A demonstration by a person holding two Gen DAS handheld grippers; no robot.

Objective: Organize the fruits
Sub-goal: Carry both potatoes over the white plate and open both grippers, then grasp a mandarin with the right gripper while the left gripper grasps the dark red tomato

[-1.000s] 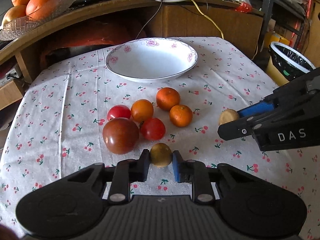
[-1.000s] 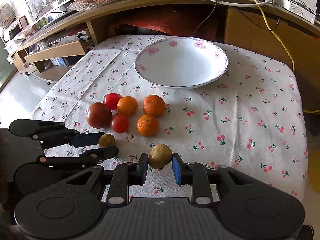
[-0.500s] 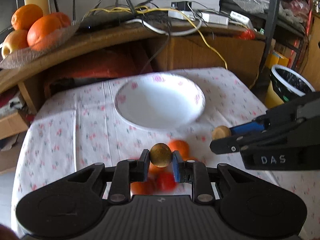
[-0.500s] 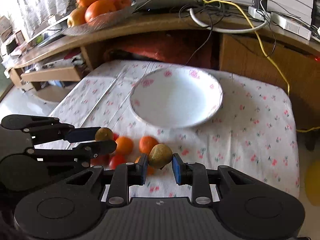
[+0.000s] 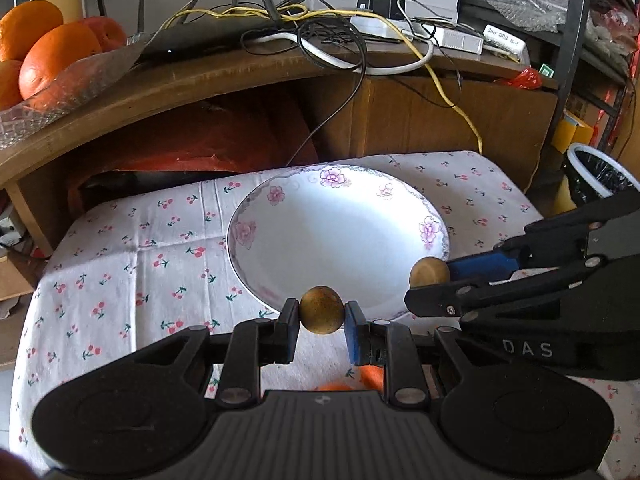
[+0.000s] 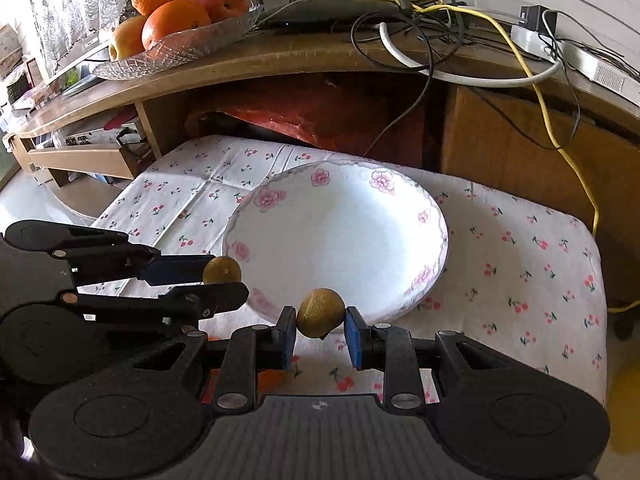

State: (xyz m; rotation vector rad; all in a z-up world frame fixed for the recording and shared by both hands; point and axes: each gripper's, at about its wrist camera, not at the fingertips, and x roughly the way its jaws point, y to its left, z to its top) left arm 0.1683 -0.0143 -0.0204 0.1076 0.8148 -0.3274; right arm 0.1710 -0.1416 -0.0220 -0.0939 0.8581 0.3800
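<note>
Brown-green, round small fruit (image 5: 321,310) sits pinched between the two pads of the left gripper (image 5: 321,316), lifted clear of the cloth at the near rim of the white floral bowl (image 5: 280,248). We log a second brownish fruit (image 6: 320,312), slightly pointed at its lower end, clamped the same way in the right gripper (image 6: 320,322), also at the bowl's near edge. The two grippers are side by side; each appears in the other's view with its fruit held. The bowl holds nothing and rests on the cherry-print cloth (image 5: 120,264) covering the counter. Orange fruit (image 5: 370,376) shows partly under the left gripper. Behind, a wooden shelf (image 6: 280,60) carries a glass dish of oranges (image 6: 172,20) and tangled cables (image 6: 420,20).
</note>
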